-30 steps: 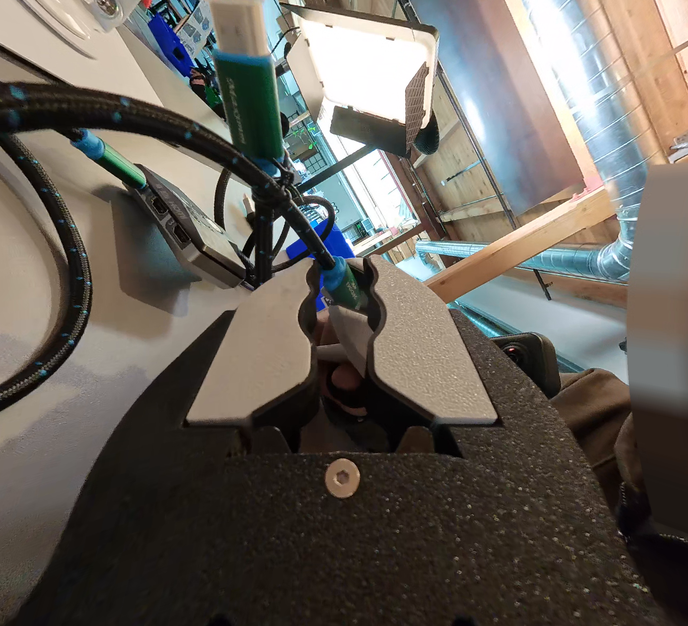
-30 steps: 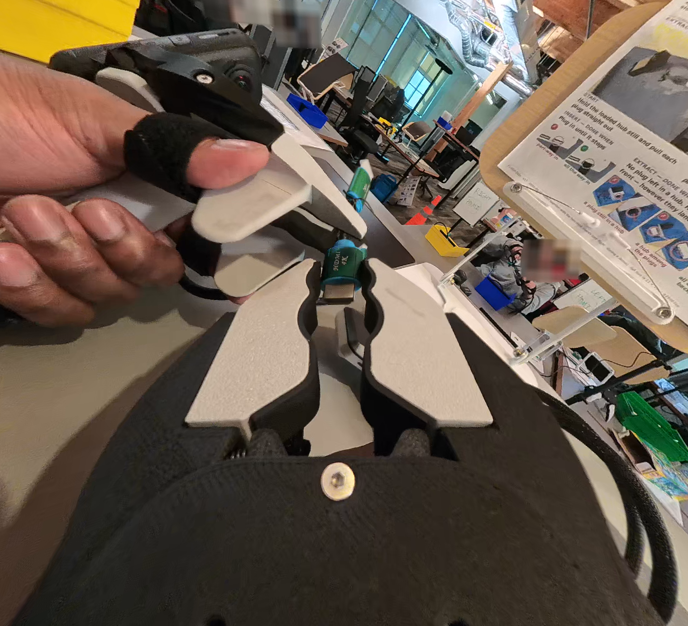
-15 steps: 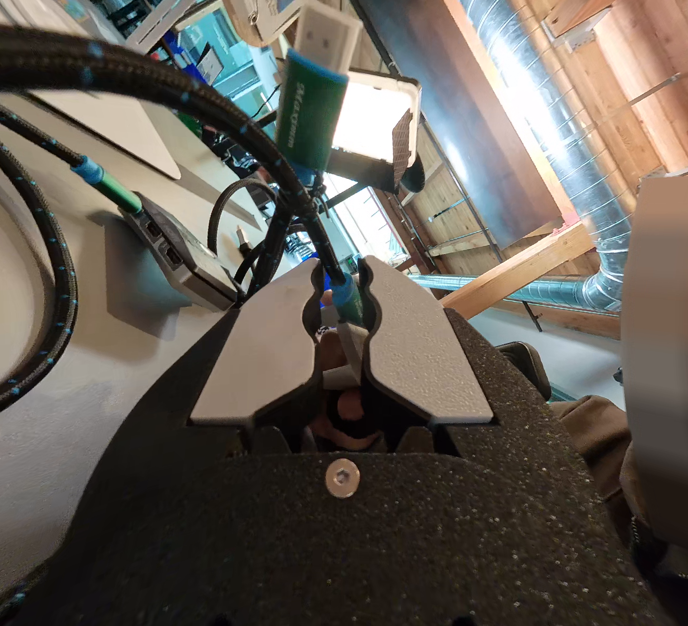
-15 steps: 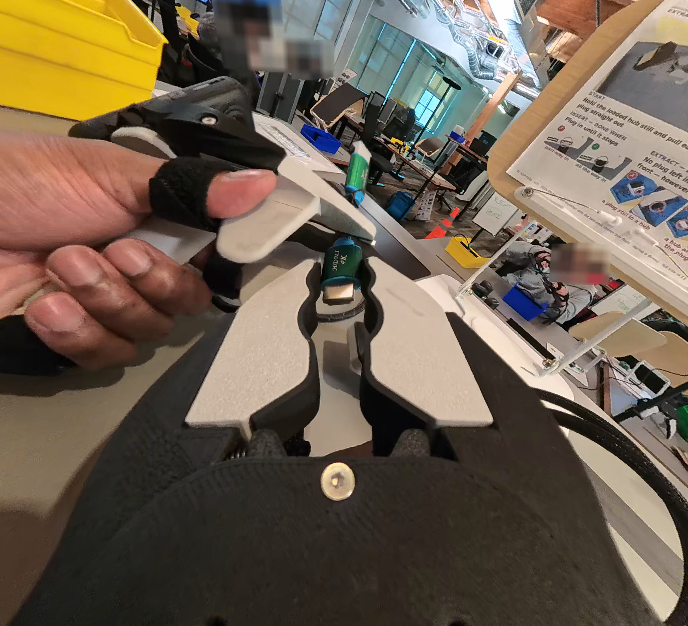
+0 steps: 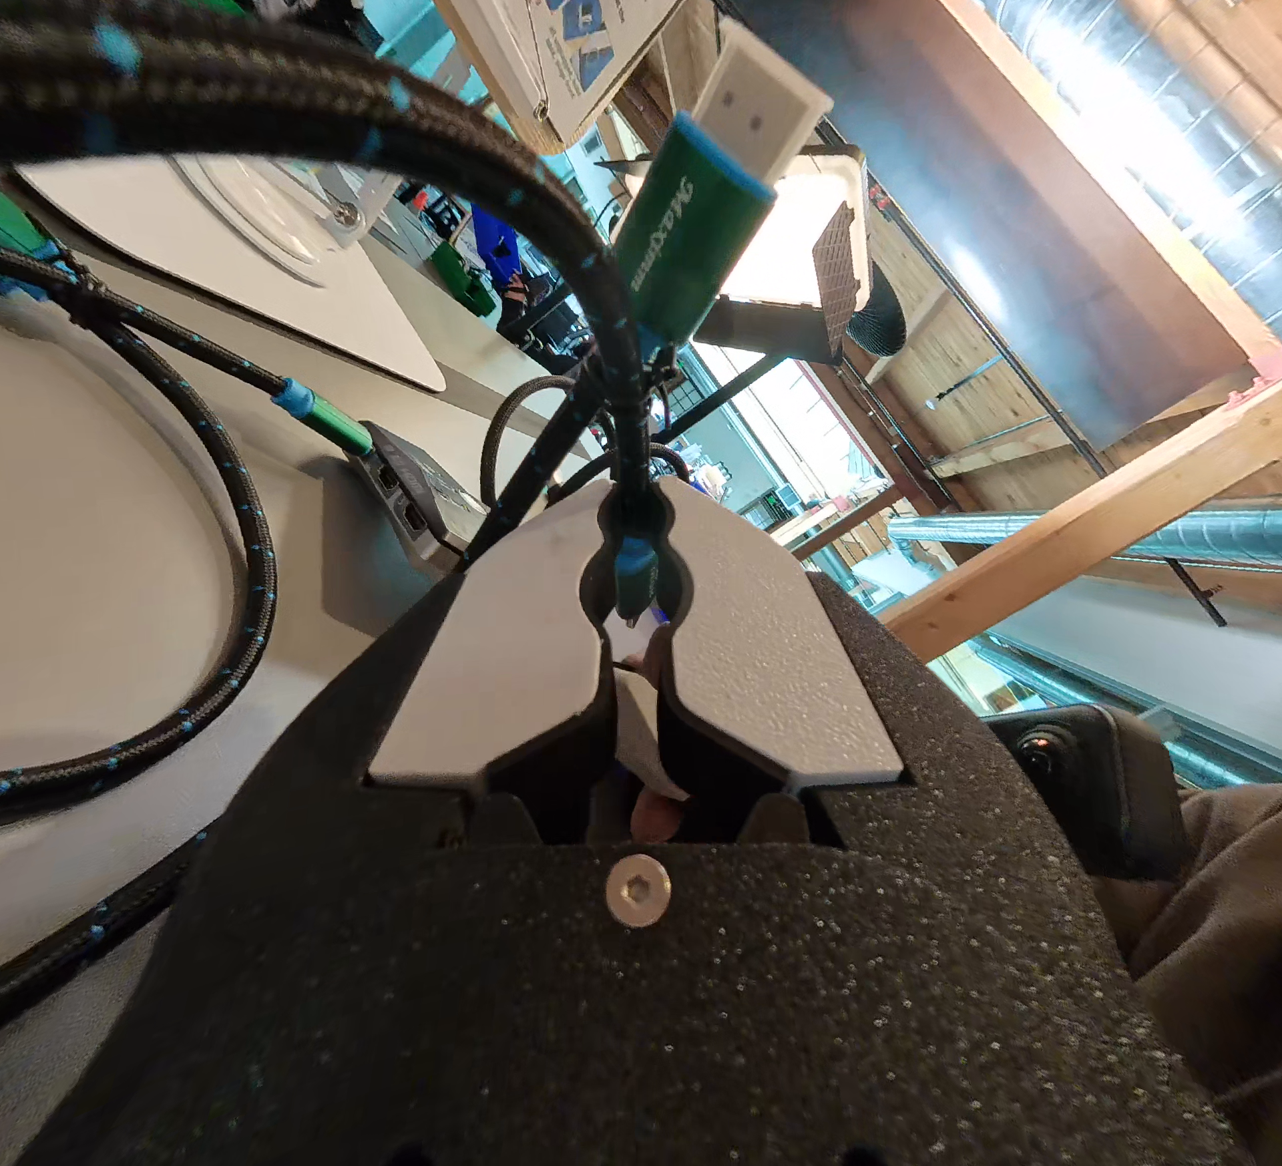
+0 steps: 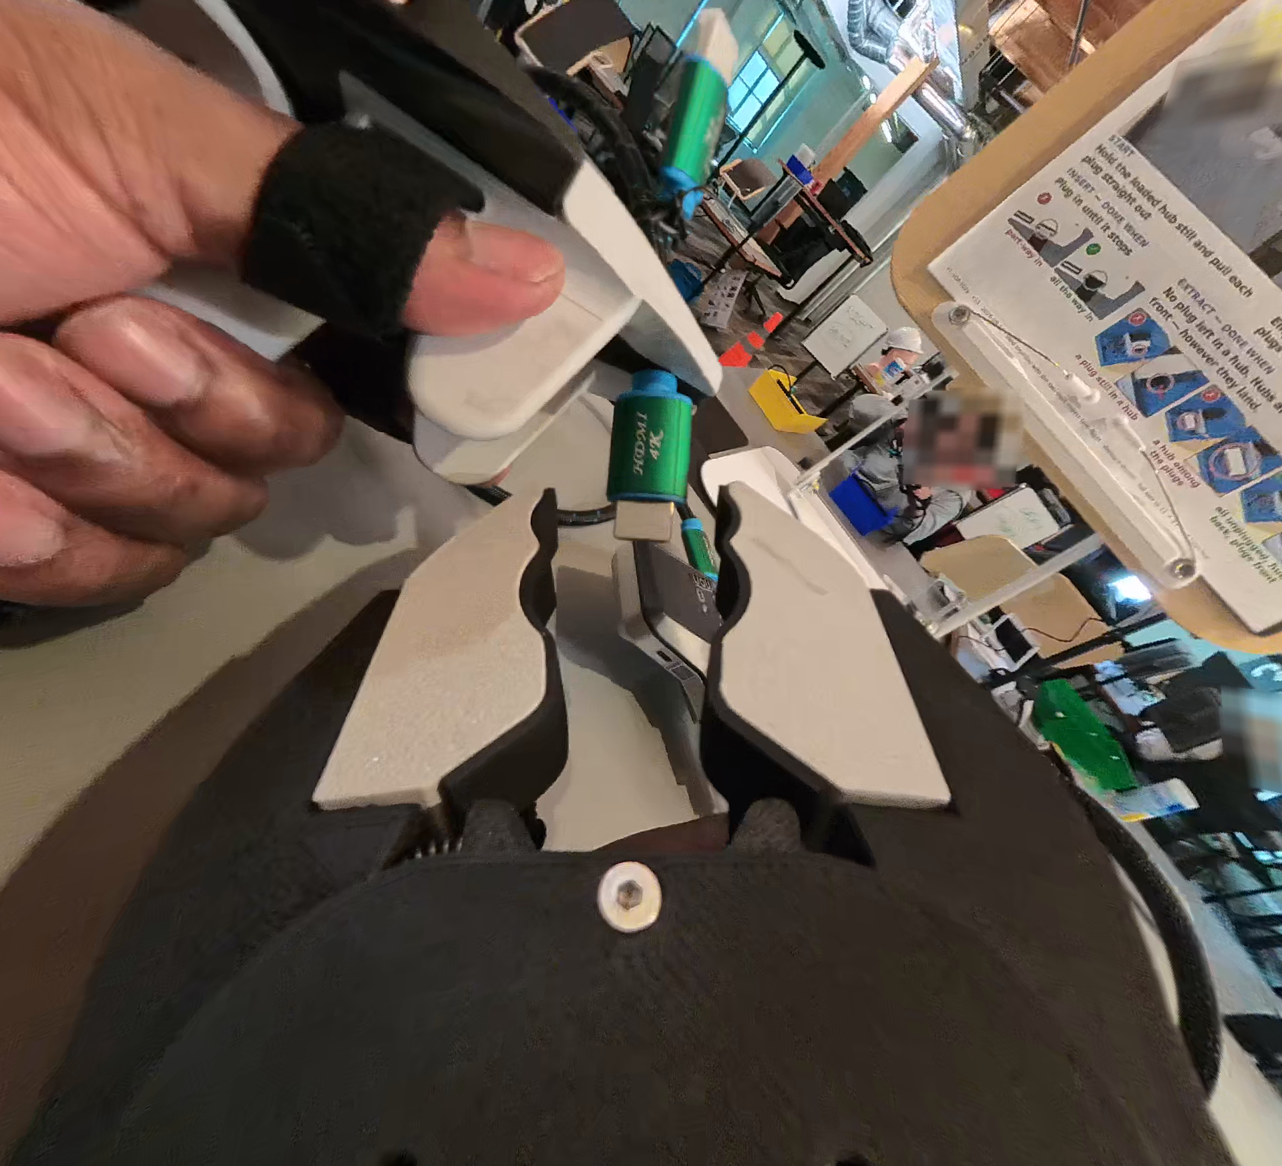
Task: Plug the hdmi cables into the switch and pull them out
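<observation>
My left gripper (image 5: 636, 498) is shut on a black braided HDMI cable (image 5: 628, 439), just at the blue collar of its green plug (image 5: 635, 577). In the right wrist view that green plug (image 6: 648, 456) hangs tip-down from the left gripper's white fingers (image 6: 624, 272). My right gripper (image 6: 637, 501) is open, and the plug's metal tip stands between its fingertips without touching them. The grey switch (image 6: 676, 605) lies on the table just beyond. It also shows in the left wrist view (image 5: 416, 501), with one green plug (image 5: 336, 426) seated in it and two ports free.
Another green plug with a white cap (image 5: 683, 231) sticks up from the cable bundle. Loops of braided cable (image 5: 257, 550) lie on the grey table at the left. An instruction board (image 6: 1110, 328) stands at the right. A person's hand (image 6: 173, 300) holds the left gripper. The tips of both grippers are at nearly the same place.
My right gripper has opened and let go of the green plug. My left gripper has closed from around the plug onto the cable at its collar and now carries it.
</observation>
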The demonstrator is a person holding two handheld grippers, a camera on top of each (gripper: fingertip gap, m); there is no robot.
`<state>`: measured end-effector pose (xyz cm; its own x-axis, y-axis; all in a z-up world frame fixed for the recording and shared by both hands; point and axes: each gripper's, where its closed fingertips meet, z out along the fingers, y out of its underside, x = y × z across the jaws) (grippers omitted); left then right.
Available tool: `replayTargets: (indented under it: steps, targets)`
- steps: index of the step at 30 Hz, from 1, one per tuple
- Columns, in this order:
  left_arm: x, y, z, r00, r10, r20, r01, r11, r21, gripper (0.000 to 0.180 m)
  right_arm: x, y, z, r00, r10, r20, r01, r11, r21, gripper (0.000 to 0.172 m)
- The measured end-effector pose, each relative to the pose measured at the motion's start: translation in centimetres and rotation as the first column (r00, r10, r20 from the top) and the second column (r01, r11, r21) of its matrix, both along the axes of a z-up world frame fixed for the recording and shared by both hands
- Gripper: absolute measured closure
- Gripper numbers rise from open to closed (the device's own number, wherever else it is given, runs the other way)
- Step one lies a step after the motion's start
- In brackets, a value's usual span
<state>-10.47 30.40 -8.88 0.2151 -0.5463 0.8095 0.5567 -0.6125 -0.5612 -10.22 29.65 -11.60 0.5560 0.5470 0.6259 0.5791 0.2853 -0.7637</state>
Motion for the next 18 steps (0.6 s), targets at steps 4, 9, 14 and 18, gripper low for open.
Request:
replayTargets:
  steps: [4,9,14,18]
  targets:
    - [0.8,-0.2,-0.4,0.999,-0.04,-0.028,0.04,0.999,-0.016,0.174,0.2,0.2,0.0,0.999,-0.036,0.024,0.035,0.999,0.035,0.15]
    - [1.2,-0.3,0.0,0.998,-0.05,-0.037,0.051,0.998,0.029,0.16,0.4,0.5,-0.1,0.998,-0.016,-0.067,0.01,0.996,-0.092,0.151]
    - [1.2,-0.2,0.1,0.995,-0.005,-0.1,0.013,0.997,0.082,0.173,0.4,0.3,0.2,0.993,0.014,-0.115,-0.029,0.992,-0.126,0.151]
    - [1.2,-0.1,-0.1,0.99,0.021,-0.139,-0.008,0.995,0.095,0.174,0.4,0.4,0.0,0.994,0.012,-0.109,-0.028,0.989,-0.145,0.15]
